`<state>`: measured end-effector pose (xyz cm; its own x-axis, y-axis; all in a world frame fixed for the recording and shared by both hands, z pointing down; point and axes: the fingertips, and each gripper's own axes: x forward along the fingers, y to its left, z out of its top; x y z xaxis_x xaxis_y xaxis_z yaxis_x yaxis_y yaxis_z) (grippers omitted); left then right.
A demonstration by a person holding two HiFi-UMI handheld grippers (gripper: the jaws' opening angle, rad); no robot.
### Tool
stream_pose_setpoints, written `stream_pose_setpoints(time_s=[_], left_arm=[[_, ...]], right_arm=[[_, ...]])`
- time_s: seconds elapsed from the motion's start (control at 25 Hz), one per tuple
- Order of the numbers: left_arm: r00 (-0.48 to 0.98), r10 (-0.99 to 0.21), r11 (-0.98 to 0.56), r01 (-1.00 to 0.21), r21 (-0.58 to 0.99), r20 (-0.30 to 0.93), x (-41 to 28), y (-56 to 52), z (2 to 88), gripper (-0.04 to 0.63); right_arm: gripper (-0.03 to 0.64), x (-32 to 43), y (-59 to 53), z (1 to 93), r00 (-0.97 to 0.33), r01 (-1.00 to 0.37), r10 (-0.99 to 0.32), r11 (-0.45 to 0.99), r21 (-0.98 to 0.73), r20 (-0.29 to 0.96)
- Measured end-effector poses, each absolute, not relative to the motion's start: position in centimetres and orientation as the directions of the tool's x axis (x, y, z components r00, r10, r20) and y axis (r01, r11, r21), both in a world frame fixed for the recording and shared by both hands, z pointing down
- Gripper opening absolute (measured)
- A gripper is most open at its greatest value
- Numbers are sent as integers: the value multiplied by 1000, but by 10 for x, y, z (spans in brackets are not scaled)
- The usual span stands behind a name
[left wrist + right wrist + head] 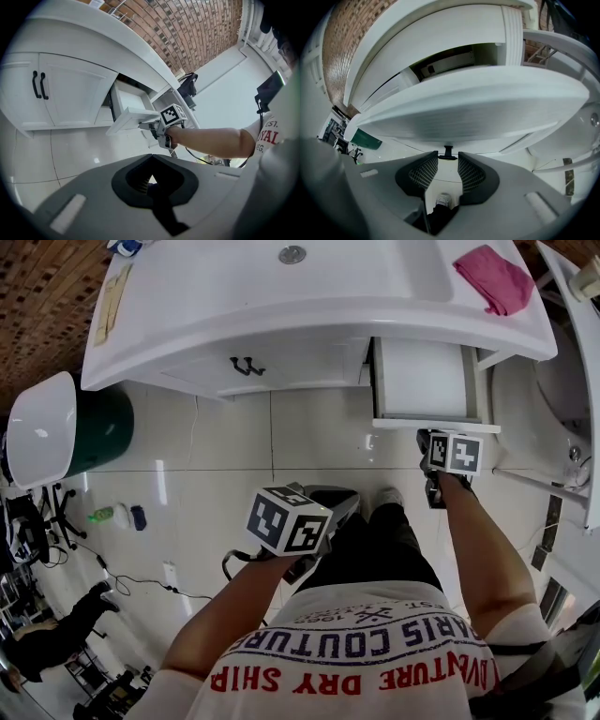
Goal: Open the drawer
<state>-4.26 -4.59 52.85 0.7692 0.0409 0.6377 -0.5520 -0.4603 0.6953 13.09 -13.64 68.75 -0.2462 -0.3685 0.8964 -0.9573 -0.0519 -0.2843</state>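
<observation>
Counter: a white counter (281,310) with a basin is seen from above, and a drain (292,254) is set near its far edge.
Pink cloth: a pink cloth (495,279) is laid in a crumple on the counter, close to the far right corner.
Drawer: the drawer (422,381) is found open, drawn out from under the counter's near edge close to the right corner. Its white front panel (436,425) is carried well clear of that edge.
Drawer handle: a small black drawer handle (448,151) is fixed at the middle of the front panel.
Right gripper: the right gripper (448,158) is held up against the front panel, out beyond the counter's near edge. Its jaws are closed in on the drawer handle, with one pad met by each end of the bar. A shoe (443,200) is seen through the narrow gap behind.
Left gripper: the left gripper (151,174) is kept well back from the counter's near edge, beside the person's body. Its jaws are pressed together and nothing is caught between them.
Cabinet doors: two white cabinet doors (234,371) with paired black pulls are set under the middle of the near edge, left of the drawer, and are seen closed.
</observation>
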Motion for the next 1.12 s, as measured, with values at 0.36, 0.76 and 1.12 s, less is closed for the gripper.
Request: stream_pose_setpoints(time_s=[0.36,0.76,1.12], left_arm=[[799,28,-461,-522,717,600,-48,-44,520,-12],[807,22,-500,-503,705,591,-62,-24,492,-12],[789,-98,-507,-564,652,606,-57,44,460,-12]], right_arm=[[152,126,-101,641,-305,-945,-371,3,-328,877],[19,63,-44,509,-502,-861,-361,123,-494,786],[8,57,39,433,-665,-745,-374,270,-610,646]])
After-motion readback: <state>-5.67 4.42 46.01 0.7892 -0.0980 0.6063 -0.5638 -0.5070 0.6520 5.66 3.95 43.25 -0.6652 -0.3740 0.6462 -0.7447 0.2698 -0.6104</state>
